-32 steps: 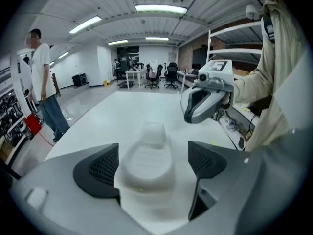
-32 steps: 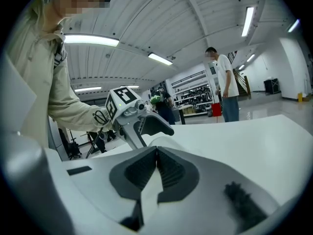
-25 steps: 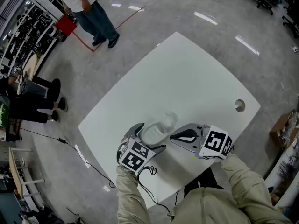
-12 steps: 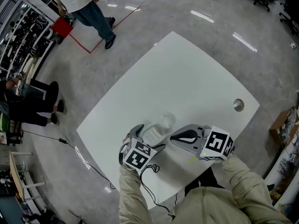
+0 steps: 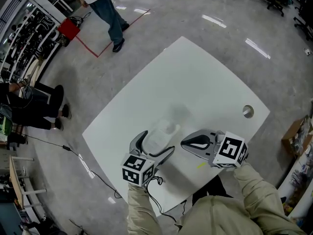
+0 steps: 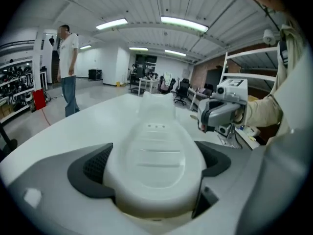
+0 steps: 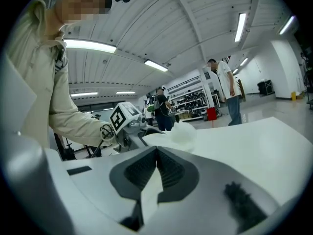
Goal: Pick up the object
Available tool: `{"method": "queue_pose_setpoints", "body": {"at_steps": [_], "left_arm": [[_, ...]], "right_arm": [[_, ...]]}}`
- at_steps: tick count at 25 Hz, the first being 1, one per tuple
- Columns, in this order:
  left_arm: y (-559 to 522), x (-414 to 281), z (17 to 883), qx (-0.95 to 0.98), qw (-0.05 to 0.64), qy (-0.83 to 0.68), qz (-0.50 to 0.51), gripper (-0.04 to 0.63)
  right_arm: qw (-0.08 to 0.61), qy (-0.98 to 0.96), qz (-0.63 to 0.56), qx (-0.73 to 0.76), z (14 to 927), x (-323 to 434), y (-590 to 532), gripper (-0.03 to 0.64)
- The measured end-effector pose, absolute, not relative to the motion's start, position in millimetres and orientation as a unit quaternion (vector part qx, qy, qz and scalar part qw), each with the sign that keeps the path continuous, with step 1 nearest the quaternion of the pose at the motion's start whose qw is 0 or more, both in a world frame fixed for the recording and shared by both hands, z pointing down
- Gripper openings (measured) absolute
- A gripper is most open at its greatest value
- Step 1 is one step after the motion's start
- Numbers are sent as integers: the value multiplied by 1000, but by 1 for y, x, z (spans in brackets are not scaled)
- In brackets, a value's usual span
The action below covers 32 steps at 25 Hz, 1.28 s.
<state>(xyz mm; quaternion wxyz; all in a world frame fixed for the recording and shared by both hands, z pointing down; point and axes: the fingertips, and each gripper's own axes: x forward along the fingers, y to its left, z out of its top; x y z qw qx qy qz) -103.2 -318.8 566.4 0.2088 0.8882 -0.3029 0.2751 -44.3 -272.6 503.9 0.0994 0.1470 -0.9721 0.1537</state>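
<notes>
A translucent white plastic bottle [image 5: 161, 135] lies sideways between the jaws of my left gripper [image 5: 155, 144], its neck pointing away from me over the white table [image 5: 195, 82]. In the left gripper view the bottle [image 6: 154, 146] fills the gap, and both dark pads [image 6: 93, 165] press its sides, so the left gripper [image 6: 152, 163] is shut on it. My right gripper [image 5: 184, 143] hovers just right of the bottle with its jaws together and nothing in them. In the right gripper view its pads [image 7: 168, 173] meet, with the bottle [image 7: 178, 131] and left gripper [image 7: 128, 124] ahead.
A round cable hole [image 5: 248, 111] sits near the table's right corner. The table's near edge runs just below both grippers. One person [image 5: 105, 9] walks at the far left by a red box [image 5: 68, 27]; another [image 5: 29, 106] sits at the left. A cardboard box [image 5: 296, 133] stands on the right.
My left gripper has tipped and pulled back toward me with the bottle, its marker cube now lower and further left. The right gripper barely moved. The standing person has walked further away.
</notes>
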Motion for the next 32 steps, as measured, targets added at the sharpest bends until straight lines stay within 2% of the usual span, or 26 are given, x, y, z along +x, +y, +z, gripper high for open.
{"method": "queue_pose_setpoints", "body": {"at_steps": [14,21,32], "left_arm": [[-245,-95,404,918,112,-375,63,523],[-190,-100,373,914,74,-398,37,523],[-172,-100,356,901,64,-430,16,523]], "right_arm": [[64,-989,51,119,394,-27,-234,3],[57,-994,21,92,373,-33,-185,3],[53,-996,3,75,356,-22,-179,3]]}}
